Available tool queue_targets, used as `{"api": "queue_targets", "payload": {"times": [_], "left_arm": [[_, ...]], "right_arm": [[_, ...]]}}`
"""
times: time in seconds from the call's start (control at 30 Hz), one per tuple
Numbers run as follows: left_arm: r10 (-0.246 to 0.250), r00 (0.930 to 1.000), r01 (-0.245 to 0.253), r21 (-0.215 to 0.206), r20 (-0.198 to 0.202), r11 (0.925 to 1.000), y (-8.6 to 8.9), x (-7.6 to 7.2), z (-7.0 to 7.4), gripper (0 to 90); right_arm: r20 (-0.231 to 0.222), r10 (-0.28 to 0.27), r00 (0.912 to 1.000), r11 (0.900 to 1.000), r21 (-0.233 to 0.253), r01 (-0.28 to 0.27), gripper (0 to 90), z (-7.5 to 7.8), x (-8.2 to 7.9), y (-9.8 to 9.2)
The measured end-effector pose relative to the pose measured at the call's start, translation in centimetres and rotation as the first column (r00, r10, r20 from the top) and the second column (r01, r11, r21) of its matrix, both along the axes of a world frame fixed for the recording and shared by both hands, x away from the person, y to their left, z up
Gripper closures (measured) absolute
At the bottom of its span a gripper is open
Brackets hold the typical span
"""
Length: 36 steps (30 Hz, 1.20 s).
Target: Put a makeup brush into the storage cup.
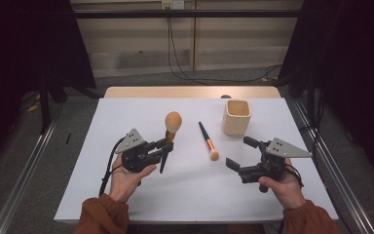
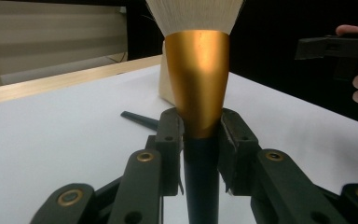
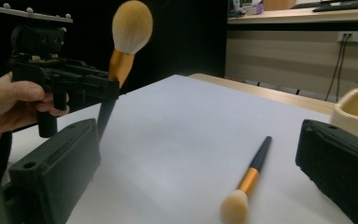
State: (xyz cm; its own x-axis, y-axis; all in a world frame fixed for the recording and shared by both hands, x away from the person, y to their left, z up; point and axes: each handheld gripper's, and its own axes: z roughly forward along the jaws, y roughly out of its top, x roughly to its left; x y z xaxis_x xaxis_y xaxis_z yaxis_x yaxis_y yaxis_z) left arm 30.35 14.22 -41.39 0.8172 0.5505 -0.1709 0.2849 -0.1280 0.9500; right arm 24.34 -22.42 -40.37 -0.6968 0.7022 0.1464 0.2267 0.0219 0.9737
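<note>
My left gripper (image 1: 166, 145) is shut on a large makeup brush (image 1: 171, 129) with a gold ferrule (image 2: 197, 79), a black handle and a round tan head, held nearly upright above the white table (image 1: 126, 195); the right gripper view shows this brush (image 3: 129, 32) at upper left. A smaller brush (image 1: 208, 141) with a black handle and orange ferrule lies flat mid-table, bristles toward me, also visible as the smaller brush (image 3: 249, 179) between the right jaws. My right gripper (image 1: 241, 153) is open, to the right of that brush. A cream square cup (image 1: 236, 117) stands behind it.
The table's wooden strip (image 1: 190, 91) runs along the far edge, with a small dark object (image 1: 226, 96) on it. Metal rails (image 1: 24, 175) flank both sides. Cables (image 1: 185, 73) hang down the back wall. Black curtains stand left and right.
</note>
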Motion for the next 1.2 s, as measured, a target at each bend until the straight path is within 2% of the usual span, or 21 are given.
{"api": "queue_targets", "payload": {"times": [0.13, 0.43, 0.6, 0.8, 0.9, 0.93, 1.2], "left_arm": [[-0.004, 1.0000, 0.004, -0.001, 0.003, 1.0000, -0.3, 0.0, 0.0, 71.8], [-0.029, 0.9996, 0.029, -0.016, 0.006, 0.9994, -1.3, -0.4, 0.1, 71.8], [-0.050, 0.9986, 0.051, -0.028, 0.015, 0.9983, -2.0, -0.6, 0.3, 71.8], [-0.070, 0.9974, 0.070, -0.027, 0.016, 0.9972, -3.1, -0.8, 0.3, 71.8], [-0.076, 0.9970, 0.076, -0.022, 0.019, 0.9969, -3.5, -0.9, 0.4, 71.8], [-0.078, 0.9968, 0.078, -0.025, 0.019, 0.9966, -3.6, -0.8, 0.4, 71.8], [-0.086, 0.9961, 0.086, -0.012, 0.019, 0.9962, -4.1, -0.8, 0.0, 71.8]], "right_arm": [[0.010, 0.049, 0.9988, 0.999, 0.001, -0.049, 0.0, 0.5, 0.8, 1.4], [-0.001, 0.097, 0.9953, 0.995, 0.026, -0.097, 0.0, 1.2, 2.3, 3.9], [-0.010, 0.126, 0.9920, 0.992, 0.020, -0.126, 0.1, 1.3, 2.8, 4.9], [-0.015, 0.143, 0.9896, 0.989, 0.022, -0.143, 0.0, 1.7, 3.5, 5.8], [-0.006, 0.145, 0.9894, 0.989, -0.001, -0.145, 0.0, 1.9, 3.8, 6.2], [-0.011, 0.150, 0.9886, 0.989, 0.011, -0.150, 0.0, 1.9, 3.9, 6.4], [-0.006, 0.147, 0.9891, 0.989, 0.017, -0.147, 0.0, 2.1, 4.8, 7.6]]}}
